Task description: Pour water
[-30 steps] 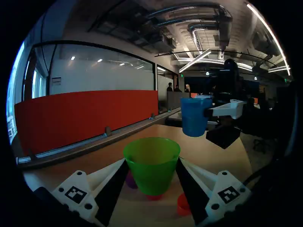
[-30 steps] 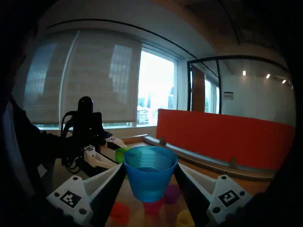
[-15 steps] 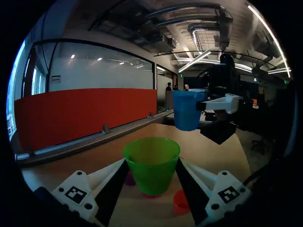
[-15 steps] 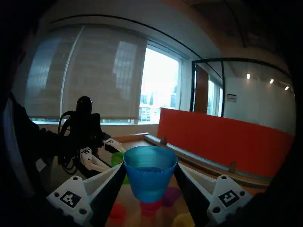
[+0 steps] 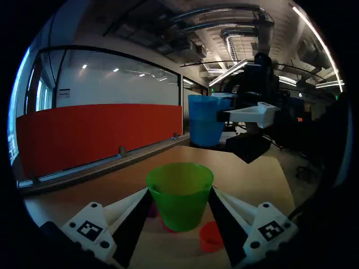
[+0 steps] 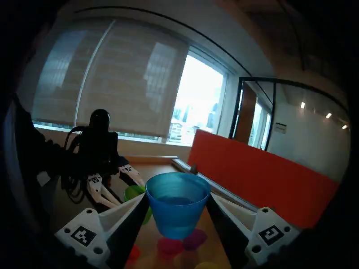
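L gripper (image 5: 178, 204): jaws clamped on green cup (image 5: 180, 197), over table (image 5: 251, 175).
R gripper (image 6: 178, 210): jaws pinched blue cup (image 6: 178, 217) w/ water (image 6: 176, 200), higher, farther off.
Risk: imo tipping before rims lined up = spill.

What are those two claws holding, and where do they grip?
The left gripper squeezes the green cup by its sides; the right gripper squeezes the blue cup likewise.

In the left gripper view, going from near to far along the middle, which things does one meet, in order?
Green plastic cup between the fingers of the left gripper → light wooden table top → blue plastic cup held up in the air → dim office ceiling with long strip lights.
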